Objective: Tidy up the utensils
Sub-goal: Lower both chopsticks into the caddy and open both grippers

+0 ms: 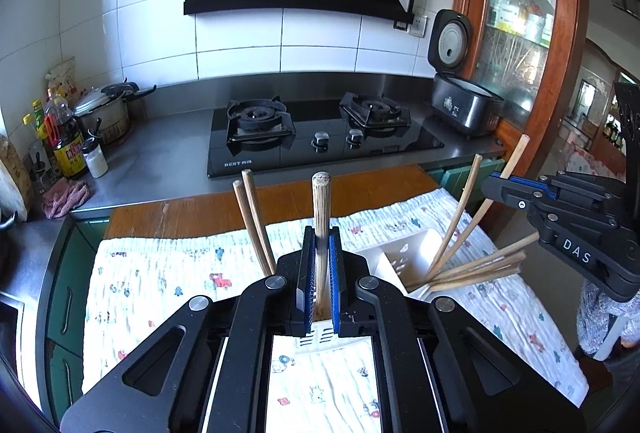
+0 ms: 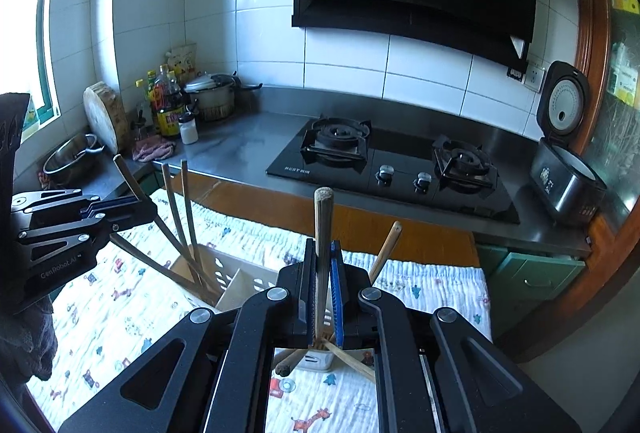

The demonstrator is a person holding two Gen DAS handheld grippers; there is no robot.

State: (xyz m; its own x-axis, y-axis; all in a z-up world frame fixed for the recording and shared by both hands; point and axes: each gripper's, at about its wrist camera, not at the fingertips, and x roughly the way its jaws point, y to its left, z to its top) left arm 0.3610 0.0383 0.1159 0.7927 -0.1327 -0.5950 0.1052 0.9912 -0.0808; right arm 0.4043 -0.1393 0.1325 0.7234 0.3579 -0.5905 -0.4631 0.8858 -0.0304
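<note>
The left hand-held gripper has its two blue pads squeezed tight on one wooden chopstick. The stick stands almost straight up between the pads, and its top pokes out above them. Just under this hand-held gripper sits a white holder with holes in its walls. It rests on a cloth with little animals and cars printed on it. The cloth covers a wooden bench.

To the left of the left hand-held gripper, two more chopsticks lean together in the holder. To its right, a bunch of chopsticks leans out of another part of the holder, fanned low to the side.

The right hand-held gripper is also clamped on a chopstick, held upright over its end of the holder. Below its pads, a few sticks cross each other.

Beyond both hand-held grippers are a black stove and an open rice cooker.
</note>
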